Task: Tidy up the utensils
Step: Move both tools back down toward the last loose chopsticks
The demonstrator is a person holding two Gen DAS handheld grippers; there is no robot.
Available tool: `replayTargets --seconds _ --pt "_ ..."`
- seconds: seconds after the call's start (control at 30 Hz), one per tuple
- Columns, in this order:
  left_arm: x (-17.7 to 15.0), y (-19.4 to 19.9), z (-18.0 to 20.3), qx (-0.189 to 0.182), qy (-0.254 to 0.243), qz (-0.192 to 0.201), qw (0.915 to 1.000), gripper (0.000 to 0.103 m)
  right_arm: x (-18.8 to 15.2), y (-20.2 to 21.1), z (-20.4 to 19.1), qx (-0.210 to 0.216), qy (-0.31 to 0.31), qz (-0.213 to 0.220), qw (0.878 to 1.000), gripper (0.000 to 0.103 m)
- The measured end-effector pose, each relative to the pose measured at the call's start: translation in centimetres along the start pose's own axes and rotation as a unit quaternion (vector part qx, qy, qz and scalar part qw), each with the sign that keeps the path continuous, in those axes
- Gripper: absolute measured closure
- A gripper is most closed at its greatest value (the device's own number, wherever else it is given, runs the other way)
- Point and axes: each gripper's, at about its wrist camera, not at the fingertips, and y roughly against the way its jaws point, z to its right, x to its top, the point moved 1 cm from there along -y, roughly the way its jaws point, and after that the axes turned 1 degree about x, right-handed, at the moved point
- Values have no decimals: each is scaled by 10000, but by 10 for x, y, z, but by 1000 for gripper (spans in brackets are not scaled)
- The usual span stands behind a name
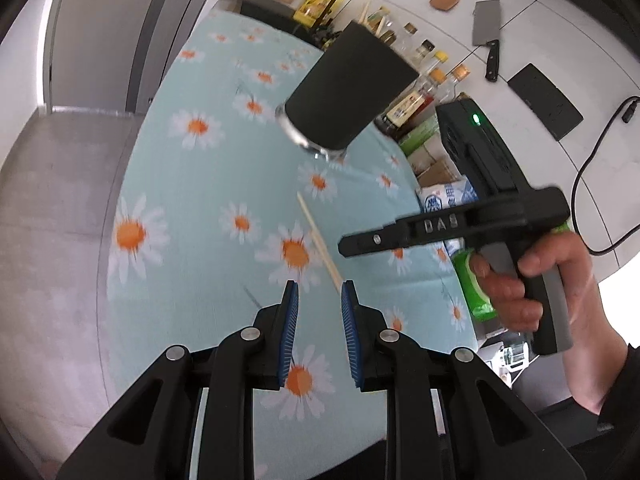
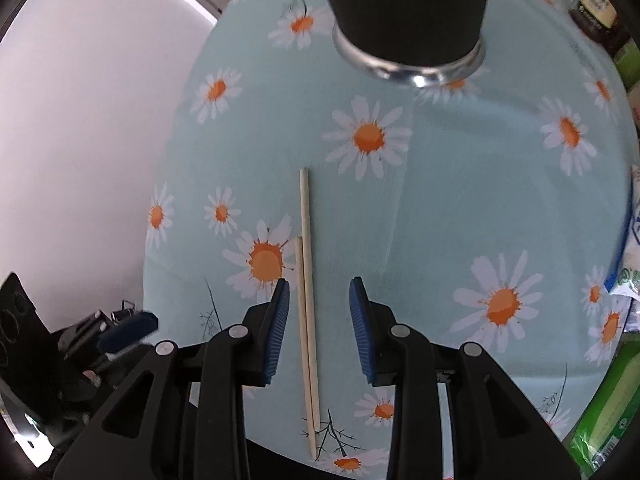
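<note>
Wooden chopsticks [image 2: 307, 320] — two — lie between the spread right claw [image 2: 320, 312]; left claw [image 1: 319, 304] spread, seemingly empty.

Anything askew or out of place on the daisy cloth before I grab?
The two chopsticks lie loose on the tablecloth instead of in the black holder, and their ends are staggered, one reaching farther toward the holder. They sit side by side between the open right gripper fingers. Nothing looks spilled or damaged.

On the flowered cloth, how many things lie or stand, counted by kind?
Chopsticks: 2
Black utensil holder: 1
Total: 3, on the cloth
</note>
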Motion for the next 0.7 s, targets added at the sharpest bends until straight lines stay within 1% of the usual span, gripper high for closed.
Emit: replayTargets --seconds 0.1,0.2,0.33,0.53,0.7 --pt "-8 -4 -3 -32 97 -62 9999 82 3 -9 -1 -59 15 -163 9998 77" --pt "-12 -4 -6 -17 163 -51 9999 82 4 -15 -4 -171 109 -265 9994 86" --pt "-9 -2 -8 -4 194 8 9998 82 5 -20 -8 -304 149 -306 9990 90" --pt "-8 -2 -10 -29 230 3 9997 82 5 -26 -21 -514 257 -328 9978 90" --pt "-9 -8 -9 -85 228 -94 9997 82 5 -35 -40 -995 461 -331 9934 89"
